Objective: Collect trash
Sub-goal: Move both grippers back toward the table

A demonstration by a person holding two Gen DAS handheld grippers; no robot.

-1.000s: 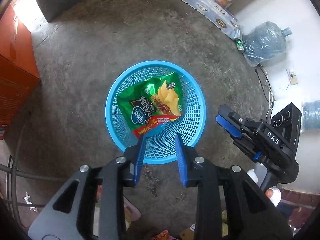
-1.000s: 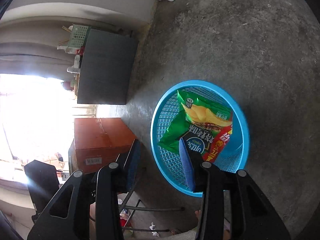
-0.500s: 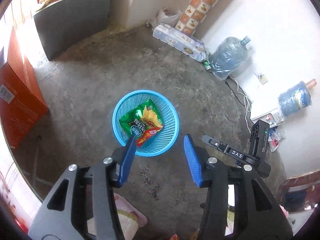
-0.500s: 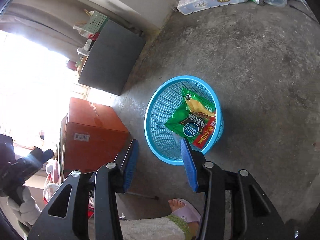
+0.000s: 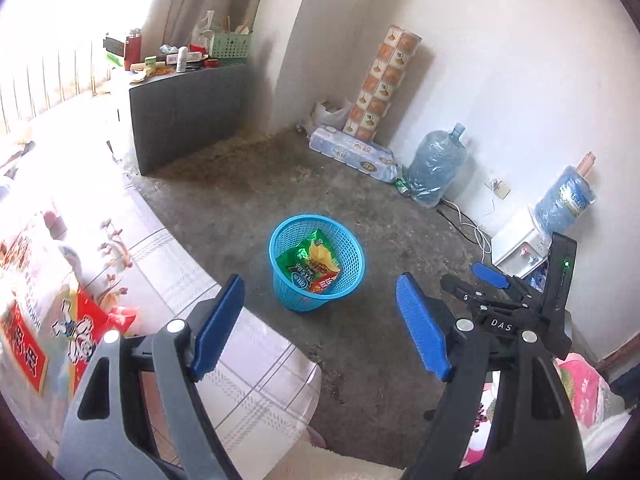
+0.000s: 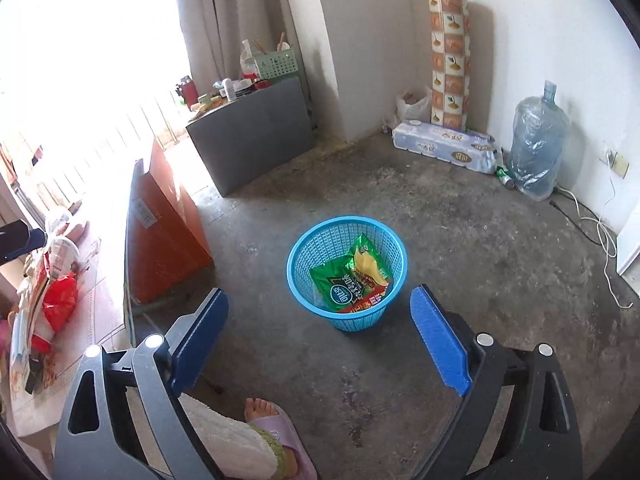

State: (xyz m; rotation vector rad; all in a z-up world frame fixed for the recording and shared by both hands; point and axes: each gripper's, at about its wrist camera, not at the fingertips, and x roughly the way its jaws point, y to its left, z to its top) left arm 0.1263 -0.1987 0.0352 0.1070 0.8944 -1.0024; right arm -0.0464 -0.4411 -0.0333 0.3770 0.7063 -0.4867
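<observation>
A blue plastic basket (image 5: pixel 282 247) stands on the concrete floor with a green chip bag (image 5: pixel 310 265) inside it; both also show in the right wrist view, basket (image 6: pixel 306 248) and bag (image 6: pixel 348 280). My left gripper (image 5: pixel 320 298) is open and empty, held high above and short of the basket. My right gripper (image 6: pixel 318 312) is open and empty, also high above the floor; it shows in the left wrist view (image 5: pixel 490 276) at the right. Red and white snack wrappers (image 5: pixel 60 324) lie on a table at the left, also seen in the right wrist view (image 6: pixel 56 300).
A white checked table (image 5: pixel 248 360) lies under my left gripper. An orange cabinet (image 6: pixel 160 236) and a grey cabinet (image 6: pixel 252 136) stand at left and back. Water jug (image 6: pixel 536 152), paper roll pack (image 6: pixel 444 146), cables (image 6: pixel 600 220) line the wall. A slippered foot (image 6: pixel 272 420) is below.
Both grippers rose and pulled back from the basket, tilting up so the room and table come into view. Both jaws opened wider. The chip bag stays in the basket.
</observation>
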